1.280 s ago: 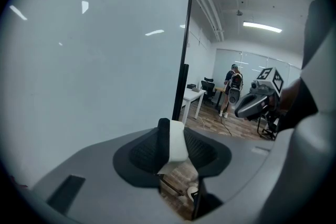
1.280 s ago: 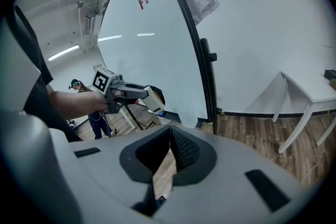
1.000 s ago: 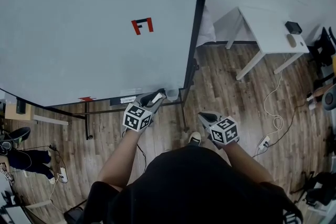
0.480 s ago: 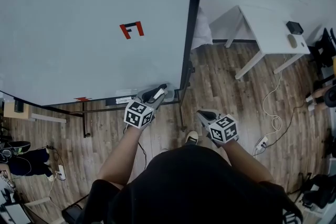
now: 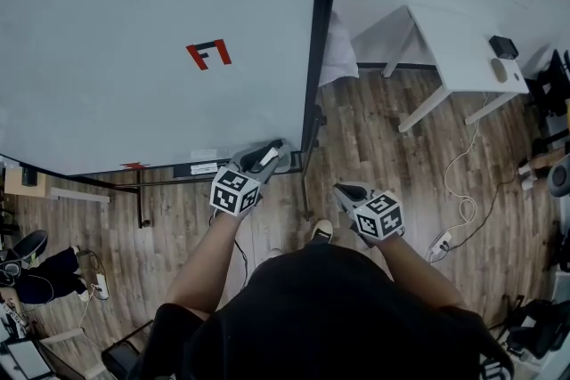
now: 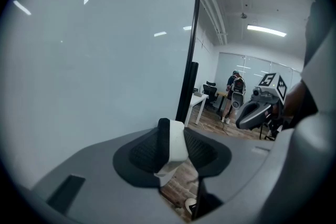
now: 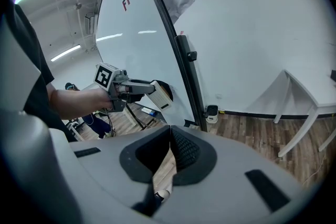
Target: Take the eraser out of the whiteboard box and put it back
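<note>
White and black, the eraser (image 6: 175, 140) is pinched between the jaws of the left gripper (image 5: 266, 155), in the air just before the bottom edge of the whiteboard (image 5: 134, 31), so the taking out looks done. The right gripper (image 5: 344, 190) hangs beside it, jaws pressed together on nothing. What is left, I think, is putting it back into the small grey box (image 5: 289, 161) at the board's lower corner.
</note>
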Available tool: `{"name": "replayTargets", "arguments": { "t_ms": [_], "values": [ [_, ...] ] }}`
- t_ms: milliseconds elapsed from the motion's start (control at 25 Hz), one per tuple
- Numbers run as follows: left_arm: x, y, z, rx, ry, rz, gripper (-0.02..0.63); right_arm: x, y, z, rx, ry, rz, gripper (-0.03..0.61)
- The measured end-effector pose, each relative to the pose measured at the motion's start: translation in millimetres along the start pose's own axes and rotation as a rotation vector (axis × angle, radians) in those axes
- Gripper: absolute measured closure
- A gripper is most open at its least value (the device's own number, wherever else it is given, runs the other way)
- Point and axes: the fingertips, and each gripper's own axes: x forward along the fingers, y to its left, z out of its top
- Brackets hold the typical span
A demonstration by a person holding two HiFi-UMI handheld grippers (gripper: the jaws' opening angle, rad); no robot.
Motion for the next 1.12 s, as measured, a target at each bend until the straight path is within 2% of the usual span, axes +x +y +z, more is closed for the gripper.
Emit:
{"name": "replayTargets", "arguments": {
  "t_ms": [1120],
  "values": [
    [41,2,-36,-0.028,0.09,0.0,0.46,10,-34,-11,0.023,0.039,0.02,0.58]
  ]
}}
